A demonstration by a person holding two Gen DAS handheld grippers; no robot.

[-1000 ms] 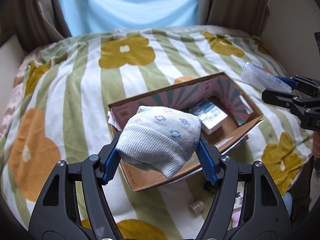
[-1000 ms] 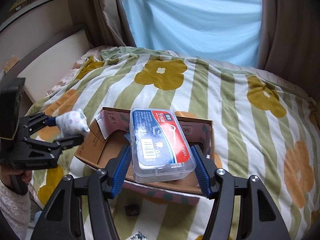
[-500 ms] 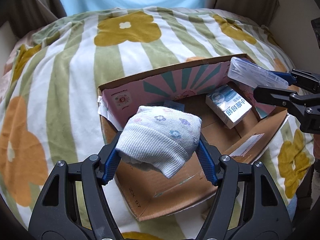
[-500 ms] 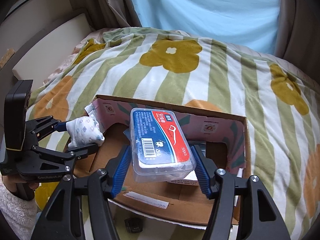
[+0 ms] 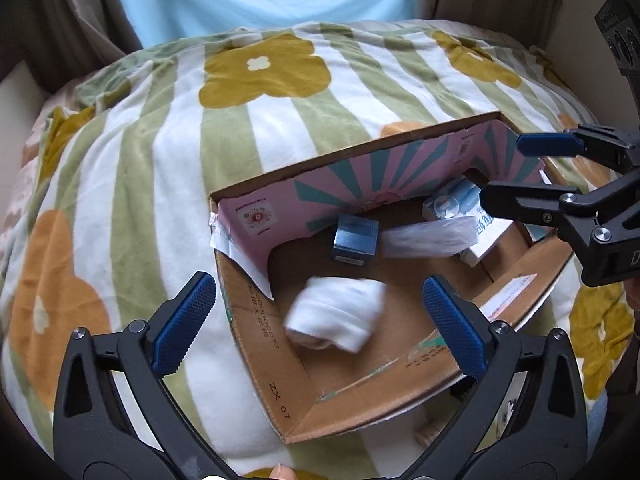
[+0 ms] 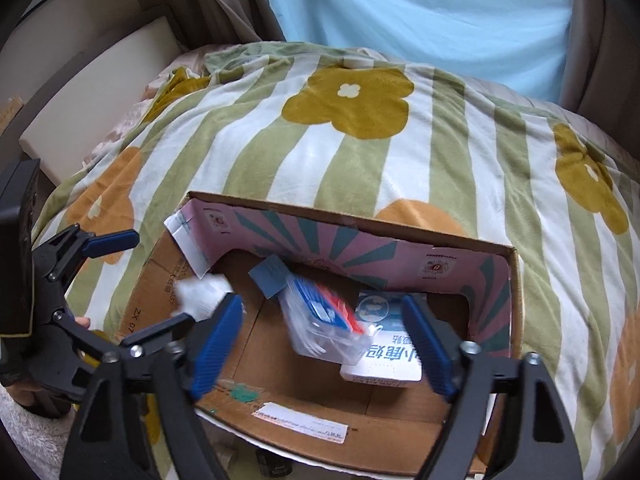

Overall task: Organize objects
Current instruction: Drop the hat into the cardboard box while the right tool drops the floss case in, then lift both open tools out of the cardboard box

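An open cardboard box (image 5: 272, 364) with a pink and teal inner wall lies on the bed; it also shows in the right wrist view (image 6: 400, 256). My left gripper (image 5: 320, 328) is open above the box's near left part, and a blurred white rolled sock (image 5: 336, 320) is inside the box below it. My right gripper (image 6: 324, 344) is open over the box, and a blurred clear plastic case with a red and blue label (image 6: 324, 324) is in the box below it. A white and blue carton (image 6: 388, 356) and a small grey-blue box (image 5: 354, 238) lie inside.
A striped blanket with yellow and orange flowers (image 5: 160, 168) covers the bed. A light blue curtain (image 6: 420, 8) hangs behind it. A beige padded panel (image 6: 92, 88) stands at the left. Small items lie on the floor by the box's near edge (image 5: 508, 408).
Both grippers have opened over the box. The sock has left the left gripper and the plastic case has left the right gripper; both are now blurred inside the box.
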